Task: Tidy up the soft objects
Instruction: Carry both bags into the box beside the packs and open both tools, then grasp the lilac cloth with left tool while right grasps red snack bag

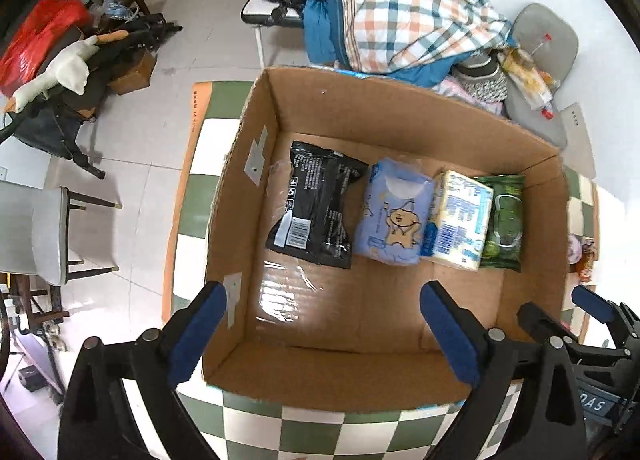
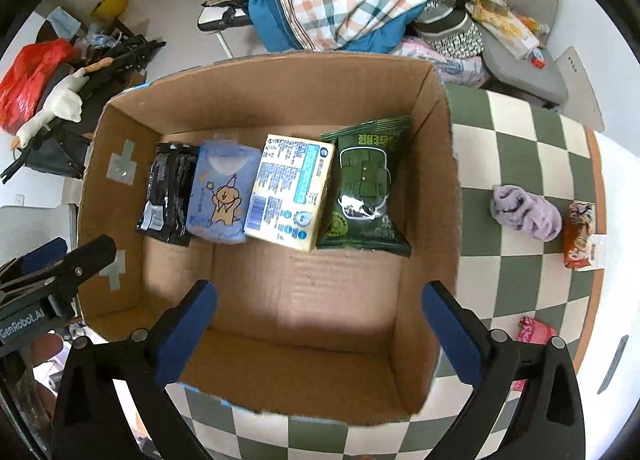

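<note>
Bright, even daylight throughout. Strong glare on clear tape strip on cardboard box (image 1: 384, 187) floor in left view; soft shadow pools on box floor in right view. White floor (image 1: 168, 71) near blown out. Heavy fisheye bend: checkered table (image 2: 520, 147) edge curves, black vignette in corners. Centre sharp, package print readable; rim clutter soft, slightly smeared.

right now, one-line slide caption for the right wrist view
Open right gripper above brown cardboard box holding four soft packs in a row; fuzzy lilac cloth waits on green-and-white checkered tabletop.
</note>
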